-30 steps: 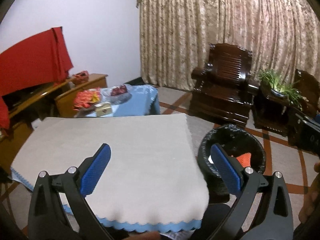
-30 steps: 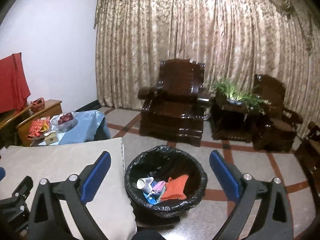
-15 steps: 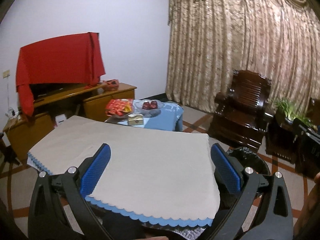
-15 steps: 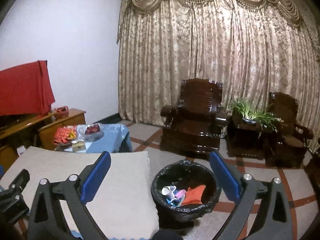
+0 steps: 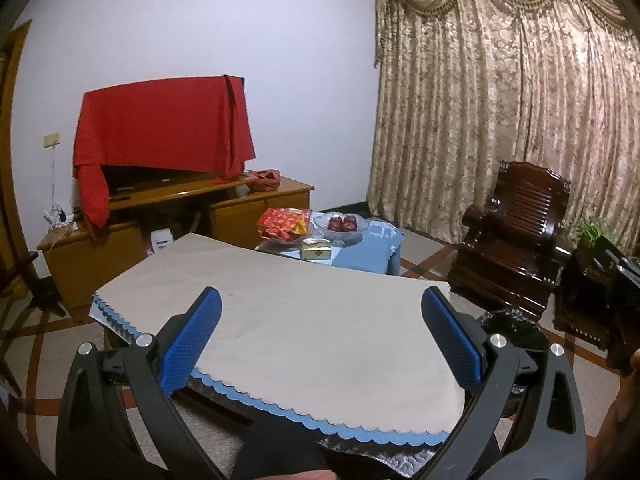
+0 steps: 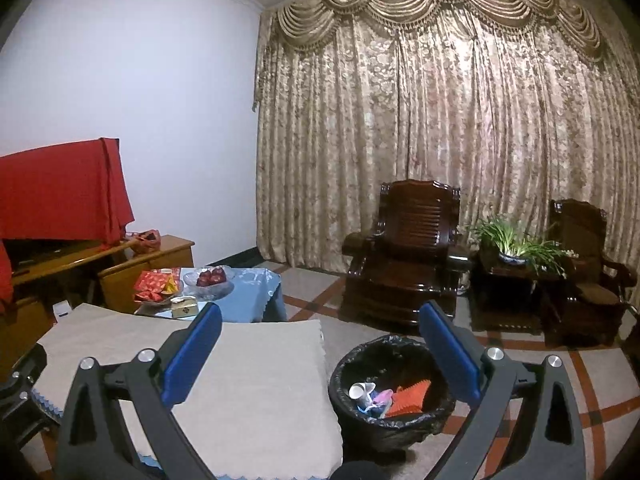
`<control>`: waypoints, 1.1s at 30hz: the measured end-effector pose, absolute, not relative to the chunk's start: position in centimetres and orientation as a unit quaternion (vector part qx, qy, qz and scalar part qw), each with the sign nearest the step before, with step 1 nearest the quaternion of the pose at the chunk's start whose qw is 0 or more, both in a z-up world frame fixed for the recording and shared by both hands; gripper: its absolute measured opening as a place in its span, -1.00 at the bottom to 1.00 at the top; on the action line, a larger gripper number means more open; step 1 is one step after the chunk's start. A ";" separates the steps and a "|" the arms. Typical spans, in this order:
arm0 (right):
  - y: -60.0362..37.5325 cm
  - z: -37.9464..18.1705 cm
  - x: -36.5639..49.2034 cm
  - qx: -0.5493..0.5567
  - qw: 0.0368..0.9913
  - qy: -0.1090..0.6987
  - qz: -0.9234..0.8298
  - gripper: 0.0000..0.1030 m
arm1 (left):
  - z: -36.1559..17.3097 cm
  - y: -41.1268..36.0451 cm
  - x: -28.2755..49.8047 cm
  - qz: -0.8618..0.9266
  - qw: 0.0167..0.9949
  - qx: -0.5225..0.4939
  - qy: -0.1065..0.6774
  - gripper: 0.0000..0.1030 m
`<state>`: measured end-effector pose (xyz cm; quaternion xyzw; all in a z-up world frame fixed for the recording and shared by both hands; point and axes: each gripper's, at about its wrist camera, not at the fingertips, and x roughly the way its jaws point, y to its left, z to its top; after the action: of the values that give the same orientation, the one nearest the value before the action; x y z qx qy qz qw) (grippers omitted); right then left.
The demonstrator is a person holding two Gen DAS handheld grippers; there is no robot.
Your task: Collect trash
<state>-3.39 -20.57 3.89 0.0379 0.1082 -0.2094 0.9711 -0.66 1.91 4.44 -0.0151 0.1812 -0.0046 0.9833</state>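
A round bin lined with a black bag [image 6: 392,396] stands on the floor right of the table; it holds crumpled white, pink and red-orange trash [image 6: 386,398]. In the left wrist view only a bit of the bin's black bag [image 5: 510,326] shows past the table corner. My left gripper [image 5: 320,336] is open and empty above the table with the beige cloth [image 5: 304,332]. My right gripper [image 6: 320,350] is open and empty, raised between the table [image 6: 248,368] and the bin. No trash shows on the cloth.
A low side table with a blue cover [image 6: 256,284] holds red packets, a small box and a glass bowl of red fruit [image 6: 210,278]. A wooden cabinet with a red-draped TV [image 5: 160,140] stands left. Dark wooden armchairs [image 6: 404,248] and a potted plant [image 6: 516,244] stand before the curtains.
Both grippers have tilted up and back, so the views show more of the room and wall. The bin has slid lower and rightward in both views. Both grippers stayed open and empty.
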 end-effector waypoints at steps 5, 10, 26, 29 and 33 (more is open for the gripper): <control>-20.3 3.8 -3.9 0.039 0.973 0.107 -0.201 0.88 | 5.2 2.1 -1.3 0.005 0.985 -0.014 0.173 0.89; -20.2 3.9 -4.1 0.041 0.972 0.106 -0.206 0.88 | 5.7 1.8 -2.2 0.009 0.987 -0.012 0.163 0.89; -20.2 4.3 -5.4 0.042 0.972 0.085 -0.214 0.88 | 6.2 0.9 -3.4 0.028 0.988 -0.006 0.152 0.89; -20.3 4.3 -5.6 0.041 0.973 0.085 -0.212 0.88 | 6.1 1.0 -3.4 0.025 0.988 -0.007 0.153 0.89; -20.3 4.1 -5.3 0.044 0.972 0.088 -0.213 0.88 | 6.0 0.9 -3.4 0.024 0.988 -0.008 0.155 0.89</control>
<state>-5.35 -20.31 4.08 0.0441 0.0884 -0.2126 0.9721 -3.42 0.88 6.05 -0.0075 0.1551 0.0239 0.9876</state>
